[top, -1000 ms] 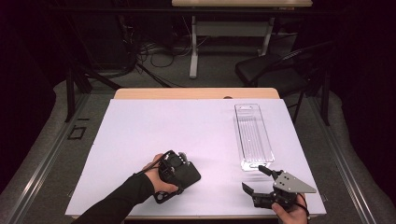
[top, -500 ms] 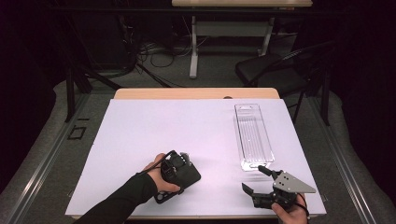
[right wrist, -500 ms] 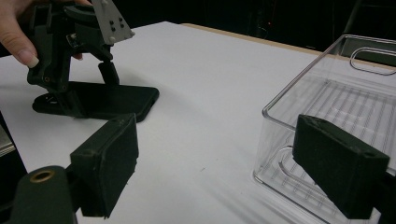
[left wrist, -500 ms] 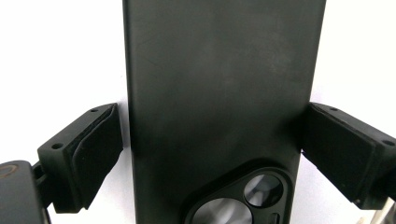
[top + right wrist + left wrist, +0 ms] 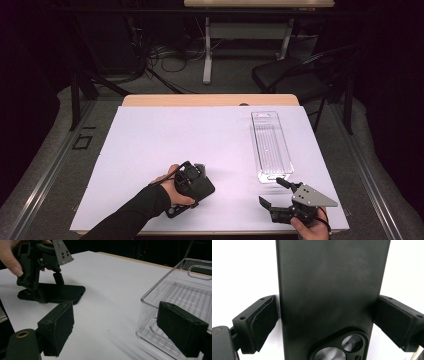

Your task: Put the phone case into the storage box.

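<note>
My left claw (image 5: pixel 325 322) straddles the black phone case (image 5: pixel 329 290) lying flat on the white table (image 5: pixel 150 145), pads at its edges but seemingly not clamping. My right claw (image 5: pixel 122 332) gapes wide, empty, beside the clear tray (image 5: pixel 180 292).

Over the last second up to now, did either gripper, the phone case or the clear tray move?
Nothing visibly changed. The left gripper stays over the black phone case, a jaw at each long edge; the right gripper stays open near the clear tray, which has not moved.
</note>
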The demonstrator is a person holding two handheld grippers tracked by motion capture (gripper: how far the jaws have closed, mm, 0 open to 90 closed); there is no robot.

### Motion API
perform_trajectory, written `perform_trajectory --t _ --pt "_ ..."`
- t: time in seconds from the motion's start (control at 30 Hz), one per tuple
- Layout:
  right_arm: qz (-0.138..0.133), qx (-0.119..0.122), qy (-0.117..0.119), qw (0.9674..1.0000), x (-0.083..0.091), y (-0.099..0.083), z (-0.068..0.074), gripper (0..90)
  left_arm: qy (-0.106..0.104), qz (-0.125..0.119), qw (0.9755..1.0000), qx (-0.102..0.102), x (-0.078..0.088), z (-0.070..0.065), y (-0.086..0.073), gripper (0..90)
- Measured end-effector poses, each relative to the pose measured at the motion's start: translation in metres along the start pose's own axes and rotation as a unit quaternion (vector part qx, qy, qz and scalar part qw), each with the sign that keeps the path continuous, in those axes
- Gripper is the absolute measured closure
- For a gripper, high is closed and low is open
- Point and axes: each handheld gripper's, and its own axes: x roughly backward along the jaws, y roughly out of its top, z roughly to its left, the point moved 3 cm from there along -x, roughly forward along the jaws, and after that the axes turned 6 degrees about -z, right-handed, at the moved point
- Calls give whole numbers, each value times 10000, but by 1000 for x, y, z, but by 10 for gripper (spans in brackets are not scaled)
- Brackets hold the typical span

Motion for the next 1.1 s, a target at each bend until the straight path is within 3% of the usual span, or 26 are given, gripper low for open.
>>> perform_trajectory --t 0.3,1.1 --pt "-4 1 8 10000 0 0 0 140 19 51 10000 -13 0 0 1 69" --pt "28 9 9 10000 -1 -1 0 141 45 -103 9999 -98 4 2 -2 136"
